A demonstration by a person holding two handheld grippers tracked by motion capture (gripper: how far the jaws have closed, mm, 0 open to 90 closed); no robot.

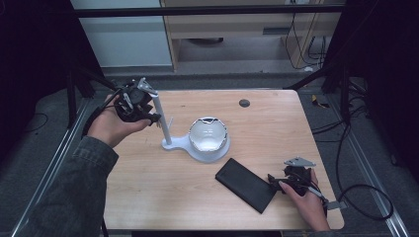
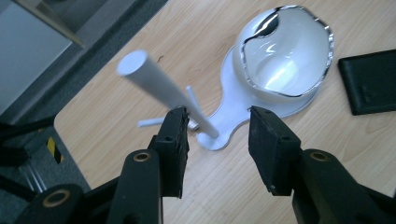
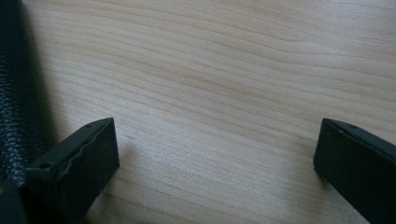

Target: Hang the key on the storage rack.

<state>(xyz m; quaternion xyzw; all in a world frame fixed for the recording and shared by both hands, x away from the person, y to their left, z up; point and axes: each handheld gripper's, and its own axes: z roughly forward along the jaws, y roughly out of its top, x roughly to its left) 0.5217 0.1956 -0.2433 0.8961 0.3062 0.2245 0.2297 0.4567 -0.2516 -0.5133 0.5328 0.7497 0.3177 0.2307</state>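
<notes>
A white stand (image 1: 168, 140) has a tall round post (image 1: 160, 113) and a flat base, and a glossy white bowl-shaped shell (image 1: 208, 133) with a ragged silver rim rests on that base. My left gripper (image 1: 150, 117) is held up beside the top of the post, open. From the left gripper view I look down past the post (image 2: 154, 81) at the shell (image 2: 285, 51), and my left gripper (image 2: 217, 119) holds nothing. A flat black case (image 1: 245, 183) lies at the front. My right gripper (image 1: 274, 180) sits low at its right end, open and empty (image 3: 215, 135), with the case (image 3: 14, 93) just left of it.
The wooden table (image 1: 276, 128) has a round black grommet (image 1: 244, 103) near its far edge. Two thin pegs (image 2: 194, 100) stick out low on the post. Cables trail on the floor to the right of the table (image 1: 356, 192).
</notes>
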